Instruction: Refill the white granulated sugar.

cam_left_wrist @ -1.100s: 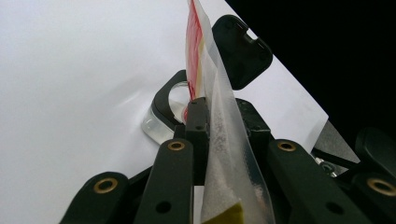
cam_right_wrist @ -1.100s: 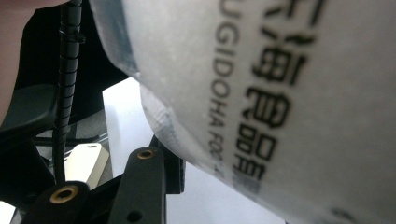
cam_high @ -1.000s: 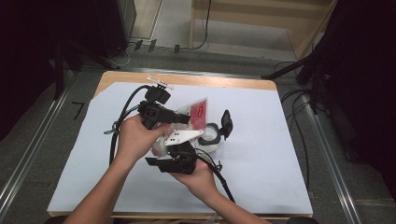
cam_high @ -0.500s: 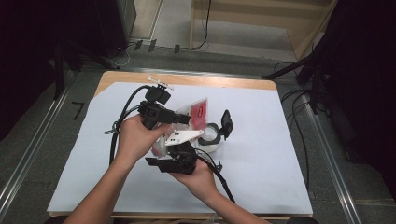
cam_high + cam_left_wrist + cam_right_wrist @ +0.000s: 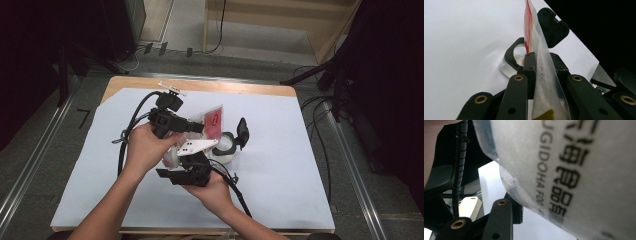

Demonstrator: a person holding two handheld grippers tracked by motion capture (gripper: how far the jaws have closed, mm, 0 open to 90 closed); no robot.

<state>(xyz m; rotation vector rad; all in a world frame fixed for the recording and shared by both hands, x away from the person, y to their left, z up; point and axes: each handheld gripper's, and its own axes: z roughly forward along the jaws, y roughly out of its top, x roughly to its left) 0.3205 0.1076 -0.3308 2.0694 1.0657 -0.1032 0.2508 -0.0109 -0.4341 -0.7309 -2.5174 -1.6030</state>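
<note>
Near the middle of the desk (image 5: pixel 280 165), both grippers hold one thin plastic packet (image 5: pixel 210 122) with a red printed end, lifted off the white sheet. The left gripper (image 5: pixel 541 67) has its jaws drawn narrow and clamped on the packet's clear edge, the film standing upright between the pads. The right gripper (image 5: pixel 192 162) sits just below and toward the near edge; its own camera looks straight at the packet's white printed face with one jaw beside it, and it seems to grip the lower end, though the contact itself is hidden.

Just beyond the packet stands a small clear container (image 5: pixel 223 148) with a black rim, its black lid (image 5: pixel 243 132) flipped up and open.

My reading: the packet is being pulled taut for tearing open above the container. The next move calls for a firm pinch on both sides and opposing pulls, with the torn mouth kept over the opening so nothing spills onto the sheet
</note>
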